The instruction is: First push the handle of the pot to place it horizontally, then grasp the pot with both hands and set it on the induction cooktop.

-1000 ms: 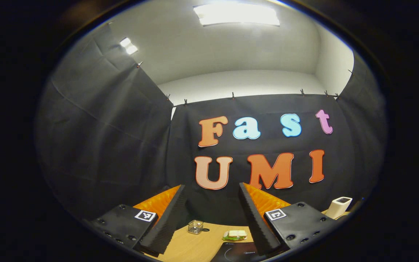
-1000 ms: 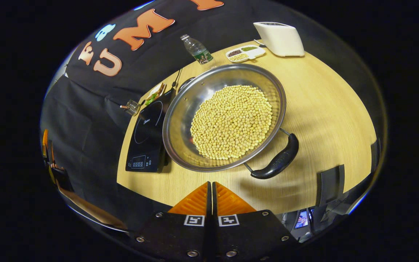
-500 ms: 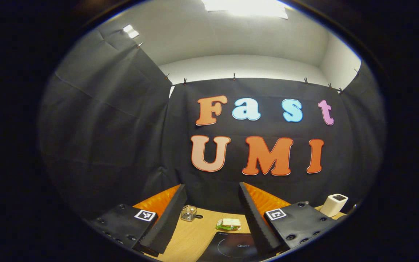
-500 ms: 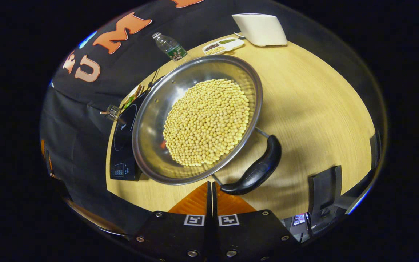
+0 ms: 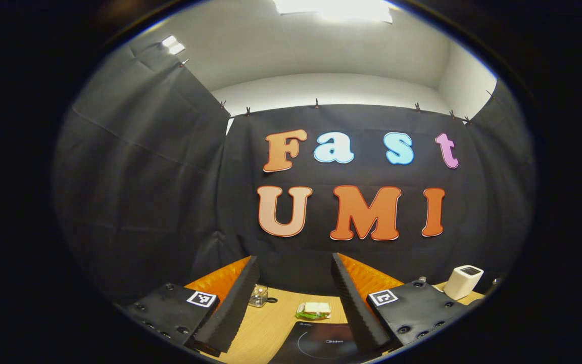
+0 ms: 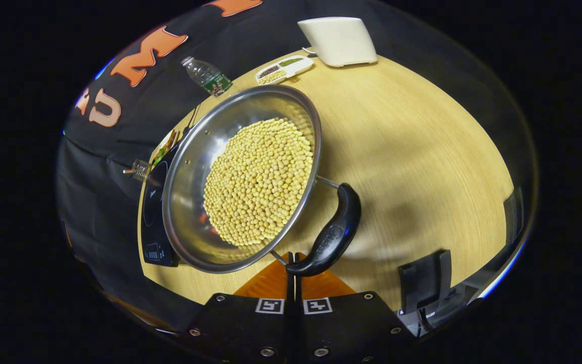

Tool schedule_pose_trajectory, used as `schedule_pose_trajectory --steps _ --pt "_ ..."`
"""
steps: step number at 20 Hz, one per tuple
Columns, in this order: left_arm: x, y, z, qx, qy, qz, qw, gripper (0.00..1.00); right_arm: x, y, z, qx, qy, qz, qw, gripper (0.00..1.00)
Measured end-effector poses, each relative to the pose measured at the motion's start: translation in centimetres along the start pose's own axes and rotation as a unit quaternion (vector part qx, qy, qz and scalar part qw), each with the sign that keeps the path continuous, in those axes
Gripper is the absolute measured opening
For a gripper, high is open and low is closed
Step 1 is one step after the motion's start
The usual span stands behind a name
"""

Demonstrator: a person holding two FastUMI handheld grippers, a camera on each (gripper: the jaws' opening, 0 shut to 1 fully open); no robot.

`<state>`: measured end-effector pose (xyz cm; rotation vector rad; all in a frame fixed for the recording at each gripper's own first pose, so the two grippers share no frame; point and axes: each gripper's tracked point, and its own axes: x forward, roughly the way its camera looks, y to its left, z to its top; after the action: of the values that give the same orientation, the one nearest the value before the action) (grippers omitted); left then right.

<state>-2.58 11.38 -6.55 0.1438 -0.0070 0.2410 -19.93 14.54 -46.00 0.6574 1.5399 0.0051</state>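
In the left gripper view my left gripper (image 5: 293, 298) has its jaws released, above the induction cooktop (image 5: 321, 346) at the bottom. In the right gripper view my right gripper (image 6: 293, 275) has clenched jaws, empty, at the pot (image 6: 243, 177) handle (image 6: 331, 237), centre frame on the bench (image 6: 412, 151).

Left gripper view low and level, facing the booth wall across the table (image 5: 265, 328), right gripper view above, angled down close onto the pot (image 6: 243, 177), both sharing the induction cooktop (image 5: 321, 346) and white appliance (image 5: 463, 281).
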Motion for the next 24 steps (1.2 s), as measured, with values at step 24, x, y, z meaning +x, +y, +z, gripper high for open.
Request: schedule_pose_trajectory --steps 24 --pt "1.3 -3.9 -3.2 0.011 0.046 -0.034 0.998 0.96 0.9 -3.8 9.1 -0.002 -0.045 -0.067 0.997 0.0"
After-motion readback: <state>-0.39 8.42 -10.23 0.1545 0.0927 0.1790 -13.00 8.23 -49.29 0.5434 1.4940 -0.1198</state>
